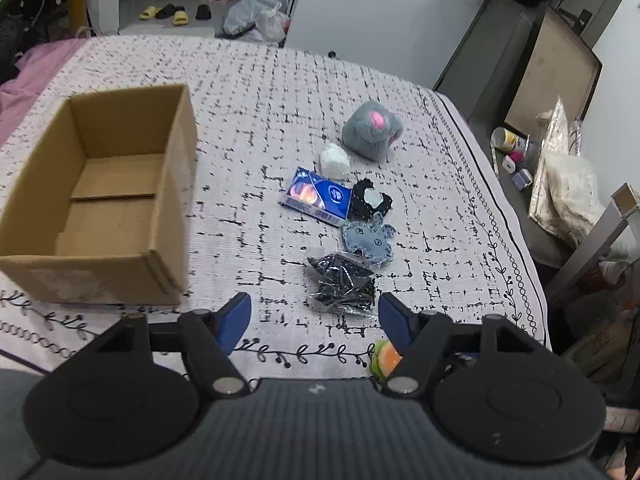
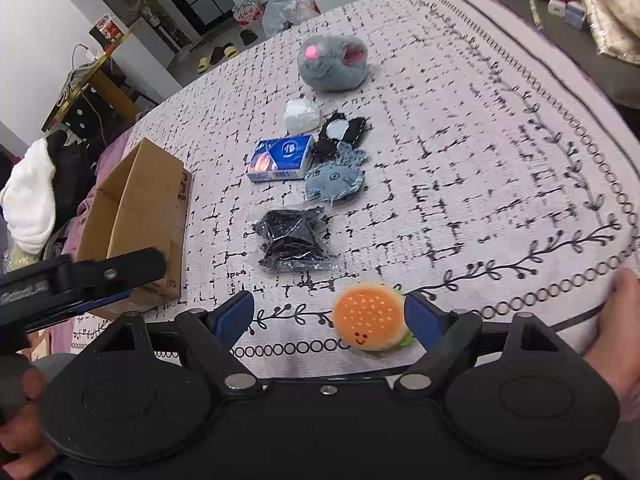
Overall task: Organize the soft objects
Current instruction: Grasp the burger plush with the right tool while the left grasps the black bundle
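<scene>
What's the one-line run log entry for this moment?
left gripper: open, near black packet | right gripper: open around burger plush | cardboard box: empty

Burger plush (image 1: 386, 358) mostly hidden behind the left gripper's (image 1: 315, 312) right finger. Cardboard box (image 2: 136, 216) partly covered by that gripper; print on it unreadable.

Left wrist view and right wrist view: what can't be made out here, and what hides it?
- Burger toy, left wrist view: mostly hidden behind the left hand-held gripper.
- Cardboard box, right wrist view: its inside is hidden by its own wall, its near corner by the other gripper's arm.
- Black item in a clear bag: glare and wrinkles hide what it is.
- Tissue pack: print too small to read.
</scene>
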Demonstrator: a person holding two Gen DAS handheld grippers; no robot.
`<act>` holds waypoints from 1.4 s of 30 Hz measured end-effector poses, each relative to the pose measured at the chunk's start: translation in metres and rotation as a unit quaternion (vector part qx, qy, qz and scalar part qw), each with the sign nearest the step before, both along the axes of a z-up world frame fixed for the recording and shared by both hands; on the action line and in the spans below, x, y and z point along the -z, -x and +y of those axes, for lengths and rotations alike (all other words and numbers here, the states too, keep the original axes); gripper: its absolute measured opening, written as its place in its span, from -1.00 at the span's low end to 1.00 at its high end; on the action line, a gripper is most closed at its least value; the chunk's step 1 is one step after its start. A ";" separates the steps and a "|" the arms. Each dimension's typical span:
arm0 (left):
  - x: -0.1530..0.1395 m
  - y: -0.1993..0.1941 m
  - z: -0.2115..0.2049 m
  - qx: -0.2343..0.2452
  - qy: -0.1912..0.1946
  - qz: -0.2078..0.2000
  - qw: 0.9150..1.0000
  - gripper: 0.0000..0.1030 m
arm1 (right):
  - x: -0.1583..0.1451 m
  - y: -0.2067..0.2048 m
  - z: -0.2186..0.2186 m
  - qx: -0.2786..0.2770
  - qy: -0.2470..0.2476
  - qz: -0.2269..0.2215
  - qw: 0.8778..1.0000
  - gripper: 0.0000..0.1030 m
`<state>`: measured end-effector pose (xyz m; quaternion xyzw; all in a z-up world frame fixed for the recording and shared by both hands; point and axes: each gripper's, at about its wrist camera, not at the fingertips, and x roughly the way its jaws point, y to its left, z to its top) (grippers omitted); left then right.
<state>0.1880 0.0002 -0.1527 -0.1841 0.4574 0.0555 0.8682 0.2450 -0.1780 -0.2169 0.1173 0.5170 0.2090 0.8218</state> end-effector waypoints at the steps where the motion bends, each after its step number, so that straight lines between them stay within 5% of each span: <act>1: 0.004 -0.005 -0.001 0.001 0.004 0.004 1.000 0.29 | 0.003 -0.003 0.002 -0.003 0.000 0.007 1.000 0.47; 17: 0.066 -0.073 -0.007 0.010 0.063 0.086 0.994 0.29 | 0.048 -0.030 0.015 0.016 0.045 0.083 0.995 0.47; 31: 0.087 -0.100 -0.020 0.005 0.049 0.108 0.993 0.33 | 0.068 -0.038 0.018 0.035 0.073 0.107 0.991 0.53; 35: 0.087 -0.106 -0.025 0.002 0.036 0.104 0.994 0.33 | 0.067 -0.037 0.017 0.031 0.065 0.102 0.992 0.20; 38: 0.090 -0.107 -0.026 0.000 0.034 0.107 0.994 0.28 | 0.066 -0.037 0.017 0.028 0.061 0.099 0.993 0.10; 42: 0.086 -0.102 -0.023 -0.008 0.033 0.108 0.994 -0.11 | 0.062 -0.035 0.016 0.022 0.045 0.095 0.994 0.03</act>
